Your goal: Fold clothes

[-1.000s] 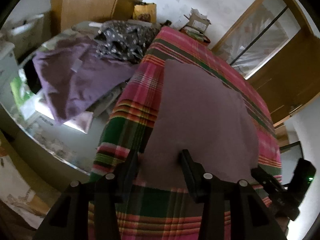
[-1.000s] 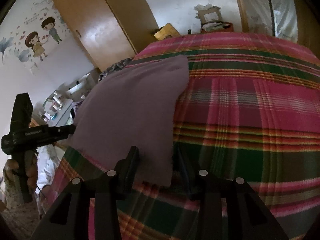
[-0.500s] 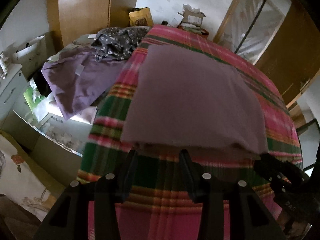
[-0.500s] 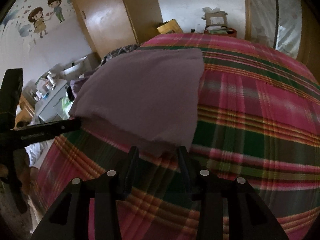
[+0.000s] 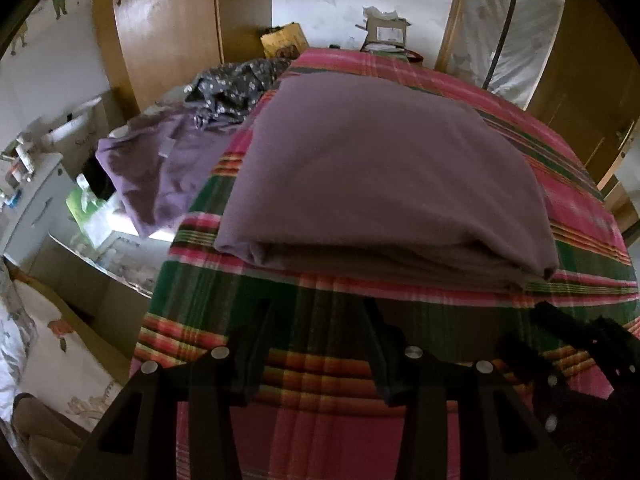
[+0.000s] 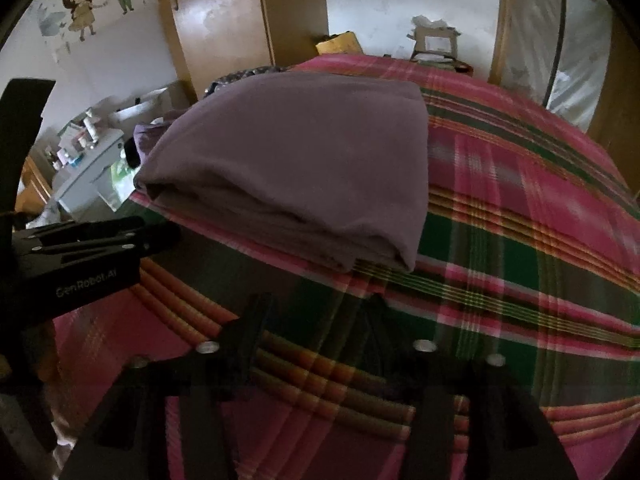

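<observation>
purple cloth point(image 5: 384, 176) folded, near bed point(image 5: 320, 408) edge | L gripper point(image 5: 316, 312) wide open, empty | R gripper point(image 6: 320, 308) opening, empty | cloth just ahead of both

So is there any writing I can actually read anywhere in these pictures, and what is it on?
"GenRobot.AI": on the side of the left gripper, seen from the right wrist view.
Label on the cardboard box behind the bed: too blurred to read.
Writing on the white container at the left: too blurred to read.
Nothing else legible.

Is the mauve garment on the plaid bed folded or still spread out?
Folded. The mauve garment lies as a compact rectangle with stacked layers showing along its near edge; neither gripper touches it.
</observation>
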### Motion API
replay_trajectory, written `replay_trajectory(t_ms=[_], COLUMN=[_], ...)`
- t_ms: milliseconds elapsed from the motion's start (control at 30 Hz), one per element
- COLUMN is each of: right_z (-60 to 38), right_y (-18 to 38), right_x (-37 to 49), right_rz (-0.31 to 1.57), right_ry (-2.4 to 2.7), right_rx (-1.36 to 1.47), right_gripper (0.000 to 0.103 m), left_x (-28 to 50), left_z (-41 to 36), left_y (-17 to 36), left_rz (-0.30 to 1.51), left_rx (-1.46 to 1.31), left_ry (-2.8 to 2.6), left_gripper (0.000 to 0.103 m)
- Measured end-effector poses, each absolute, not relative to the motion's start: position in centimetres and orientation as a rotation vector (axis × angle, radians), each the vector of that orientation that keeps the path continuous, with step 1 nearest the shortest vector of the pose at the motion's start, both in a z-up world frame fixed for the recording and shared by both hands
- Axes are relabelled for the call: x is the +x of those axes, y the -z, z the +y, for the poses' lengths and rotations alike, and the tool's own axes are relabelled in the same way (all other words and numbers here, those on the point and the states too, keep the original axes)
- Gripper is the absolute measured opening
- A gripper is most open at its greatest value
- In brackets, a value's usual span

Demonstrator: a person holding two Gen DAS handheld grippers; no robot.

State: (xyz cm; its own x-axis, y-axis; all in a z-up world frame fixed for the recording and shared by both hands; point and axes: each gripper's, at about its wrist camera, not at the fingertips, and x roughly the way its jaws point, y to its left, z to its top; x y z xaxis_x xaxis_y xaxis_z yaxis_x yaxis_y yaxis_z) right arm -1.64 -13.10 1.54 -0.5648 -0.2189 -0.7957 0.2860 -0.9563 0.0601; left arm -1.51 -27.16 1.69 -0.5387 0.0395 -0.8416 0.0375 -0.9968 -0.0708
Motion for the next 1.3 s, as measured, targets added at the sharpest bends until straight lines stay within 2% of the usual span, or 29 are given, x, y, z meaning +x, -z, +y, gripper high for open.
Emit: replay_trajectory(t_ms=[267,300,367,833,1300], right_z=[-13.1,-13.0,-12.8,-12.7,-12.8], right_y=[-1.3,-1.2,-1.1,-1.0,-0.9], right_x=[-1.1,-1.2,-1.3,-1.6,-1.4], right_rz=[0.151,0.151,0.147,0.134,0.131], right_ry=[2.616,2.628,2.650,2.663,2.662], right_rx=[1.248,1.253,1.264,1.274,1.274], right_gripper=[0.058,0.060,0.072,0.073,0.074], left_x=[-1.1,-1.2,-1.2,-1.3,-1.3], left_z=[-26.5,-26.4,-26.3,-25.9,-25.9], left_y=[-1.4,-1.4,-1.4,-1.1,-1.1], left_rz=[-0.119,-0.108,-0.092,-0.080,-0.084], left_rx=[-1.470,-1.468,-1.471,-1.447,-1.437], left_ry=[-2.803,-2.807,-2.816,-2.834,-2.852], left_gripper=[0.044,0.044,0.045,0.053,0.053])
